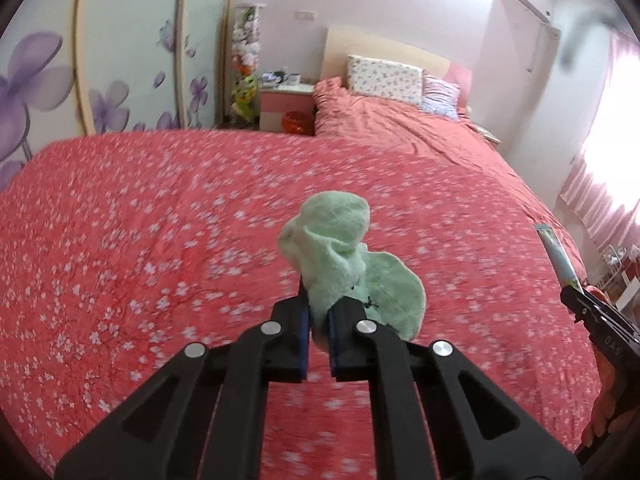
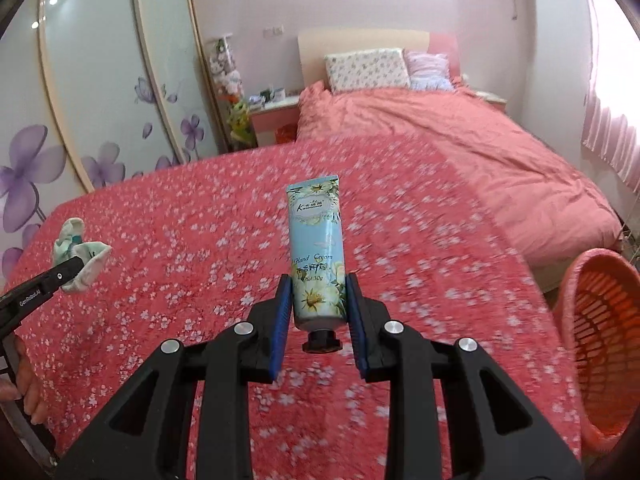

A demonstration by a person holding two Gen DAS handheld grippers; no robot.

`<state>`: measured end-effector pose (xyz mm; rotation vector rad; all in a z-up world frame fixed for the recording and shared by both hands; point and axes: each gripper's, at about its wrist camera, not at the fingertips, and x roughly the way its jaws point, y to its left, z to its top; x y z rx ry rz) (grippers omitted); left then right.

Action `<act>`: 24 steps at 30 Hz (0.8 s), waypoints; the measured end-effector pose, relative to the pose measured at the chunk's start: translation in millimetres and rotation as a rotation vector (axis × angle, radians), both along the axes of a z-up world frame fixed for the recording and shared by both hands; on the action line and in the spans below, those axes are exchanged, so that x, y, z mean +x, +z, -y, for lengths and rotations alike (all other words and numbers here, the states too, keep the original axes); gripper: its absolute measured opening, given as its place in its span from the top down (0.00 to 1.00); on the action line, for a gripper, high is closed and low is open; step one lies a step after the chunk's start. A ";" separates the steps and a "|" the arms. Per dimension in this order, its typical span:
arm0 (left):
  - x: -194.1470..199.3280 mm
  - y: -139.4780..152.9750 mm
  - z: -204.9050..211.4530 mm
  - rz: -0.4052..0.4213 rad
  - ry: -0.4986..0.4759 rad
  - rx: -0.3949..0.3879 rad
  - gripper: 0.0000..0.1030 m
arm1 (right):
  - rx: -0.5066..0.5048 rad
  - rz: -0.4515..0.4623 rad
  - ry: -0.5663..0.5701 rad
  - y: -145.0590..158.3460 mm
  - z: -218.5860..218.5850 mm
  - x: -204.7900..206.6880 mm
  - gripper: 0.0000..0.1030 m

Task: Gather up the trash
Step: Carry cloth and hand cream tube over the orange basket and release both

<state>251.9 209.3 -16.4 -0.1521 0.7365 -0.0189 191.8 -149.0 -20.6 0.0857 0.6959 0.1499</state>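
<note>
My left gripper (image 1: 319, 312) is shut on a crumpled pale green cloth (image 1: 340, 252) and holds it above the red flowered bedspread (image 1: 160, 220). The left gripper (image 2: 70, 270) and the cloth (image 2: 80, 256) also show at the left of the right wrist view. My right gripper (image 2: 319, 300) is shut on a light blue hand cream tube (image 2: 316, 248), cap toward the camera, above the bedspread (image 2: 180, 220). The tube (image 1: 558, 256) and the right gripper (image 1: 576, 300) show at the right edge of the left wrist view.
An orange plastic basket (image 2: 600, 340) stands at the right, beside the bed. A second bed with a pink duvet (image 2: 460, 140) and pillows (image 2: 366, 68) lies beyond. A nightstand (image 2: 274, 114) and a wardrobe with purple flowers (image 2: 100, 100) are at the left.
</note>
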 end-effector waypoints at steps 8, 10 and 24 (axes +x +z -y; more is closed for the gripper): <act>-12.2 34.6 64.1 0.040 -0.114 -0.020 0.92 | 0.025 0.092 -0.080 29.7 35.4 -36.5 0.74; -15.4 41.3 80.8 0.052 -0.144 -0.026 0.92 | 0.026 0.115 -0.109 35.6 47.1 -47.1 0.74; -44.6 57.0 220.6 0.076 -0.431 -0.055 0.92 | -0.002 0.218 -0.292 48.6 115.4 -95.2 0.74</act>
